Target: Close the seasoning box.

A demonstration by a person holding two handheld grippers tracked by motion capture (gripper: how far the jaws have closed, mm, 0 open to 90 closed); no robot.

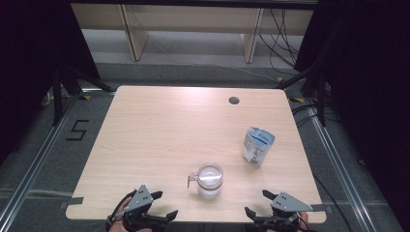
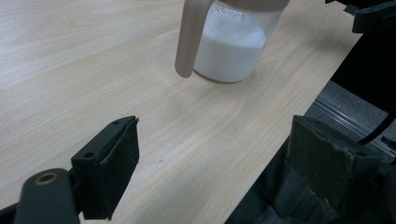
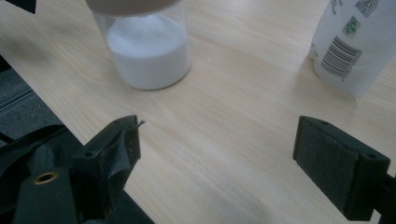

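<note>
Here, left to right: the left gripper point(image 1: 163, 204), jaws spread wide and empty, rests at the near edge of the table point(image 1: 159, 125). Just beyond, between the tongs, stands the clear jug point(image 1: 209, 180), part-filled with white powder; likely rigid, smooth and moderately heavy, best taken by its handle point(image 2: 187, 39). The right gripper point(image 1: 256, 203) is equally wide open, holding nothing. Farther right stands a pouch point(image 1: 257, 145), well apart; nothing obstructs.

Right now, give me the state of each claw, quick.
Left claw: open, holding nothing, at the table's near edge.
Right claw: open, holding nothing, short of the jug and the pouch.
</note>
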